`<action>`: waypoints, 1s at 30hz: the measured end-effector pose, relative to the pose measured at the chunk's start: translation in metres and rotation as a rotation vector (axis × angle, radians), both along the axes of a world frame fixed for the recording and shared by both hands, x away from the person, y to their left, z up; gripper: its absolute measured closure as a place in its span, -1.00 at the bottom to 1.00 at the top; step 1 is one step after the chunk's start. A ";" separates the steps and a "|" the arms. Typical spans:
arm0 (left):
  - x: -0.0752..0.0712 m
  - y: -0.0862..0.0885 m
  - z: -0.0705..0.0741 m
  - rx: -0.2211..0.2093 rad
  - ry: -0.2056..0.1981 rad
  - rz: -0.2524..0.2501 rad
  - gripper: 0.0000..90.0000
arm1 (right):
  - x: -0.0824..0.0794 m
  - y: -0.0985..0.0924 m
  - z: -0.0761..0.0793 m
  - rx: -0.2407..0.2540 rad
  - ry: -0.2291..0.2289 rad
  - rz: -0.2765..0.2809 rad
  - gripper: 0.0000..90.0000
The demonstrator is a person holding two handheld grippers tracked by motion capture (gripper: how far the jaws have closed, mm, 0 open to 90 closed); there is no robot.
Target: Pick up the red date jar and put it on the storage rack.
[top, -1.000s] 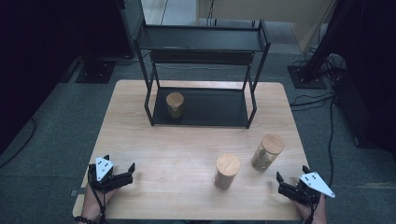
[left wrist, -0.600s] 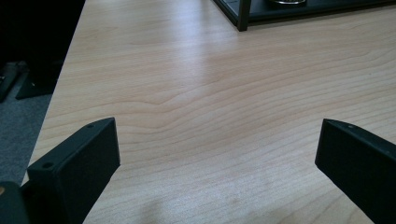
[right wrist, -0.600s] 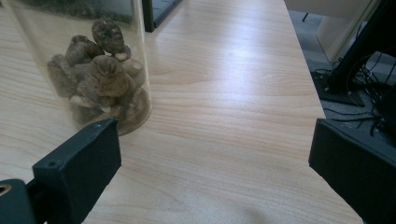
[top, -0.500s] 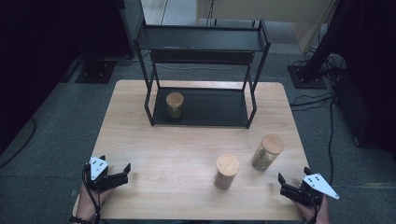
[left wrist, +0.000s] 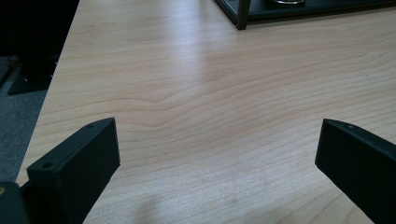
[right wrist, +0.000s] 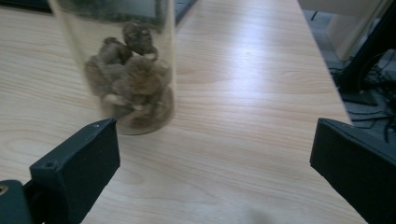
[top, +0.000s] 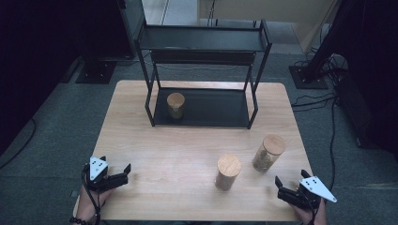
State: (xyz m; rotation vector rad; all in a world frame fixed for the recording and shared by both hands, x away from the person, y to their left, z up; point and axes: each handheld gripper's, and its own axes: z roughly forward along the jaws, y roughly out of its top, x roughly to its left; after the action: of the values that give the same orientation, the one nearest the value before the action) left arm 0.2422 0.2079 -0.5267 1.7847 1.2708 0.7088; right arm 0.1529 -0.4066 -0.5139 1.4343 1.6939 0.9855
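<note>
Three cork-lidded glass jars are on the wooden table [top: 150,145]. One jar [top: 176,105] stands on the lower shelf of a black metal rack [top: 202,44]. A second jar [top: 228,171] and a third jar [top: 268,152] with brown lumps inside [right wrist: 133,74] stand on the table's near right. My left gripper [top: 117,174] is open at the near left corner, over bare wood [left wrist: 210,140]. My right gripper [top: 291,186] is open at the near right corner, just short of the third jar.
The rack's base tray [top: 211,110] sits at the table's far middle; its corner post [left wrist: 240,16] is ahead of the left gripper. Cables [top: 324,101] and stand bases lie on the grey floor to the right. The table's right edge [right wrist: 327,84] is close.
Both grippers have drawn back slightly toward the table's near edge. The jars have not moved.
</note>
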 end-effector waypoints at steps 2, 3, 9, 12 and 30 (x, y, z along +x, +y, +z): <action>0.000 0.000 0.000 -0.003 0.003 -0.002 -1.00 | 0.000 0.006 -0.001 -0.017 0.009 0.016 -0.98; 0.000 0.000 0.000 -0.004 0.003 -0.001 -1.00 | 0.000 0.007 0.000 -0.015 0.013 0.022 -0.98; 0.000 0.000 0.000 0.002 0.002 -0.002 -1.00 | 0.000 0.019 0.001 0.011 0.018 0.050 -0.98; 0.000 0.000 0.000 0.004 0.004 -0.004 -1.00 | 0.000 0.027 0.002 0.005 0.017 0.079 -0.98; 0.001 -0.001 0.000 0.007 0.007 -0.014 -1.00 | -0.005 0.067 0.003 0.001 0.009 0.174 -0.98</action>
State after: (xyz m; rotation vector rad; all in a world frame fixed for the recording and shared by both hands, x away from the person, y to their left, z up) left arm 0.2429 0.2072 -0.5267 1.8016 1.2604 0.6999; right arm 0.1480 -0.3394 -0.5108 1.3106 1.8493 1.0739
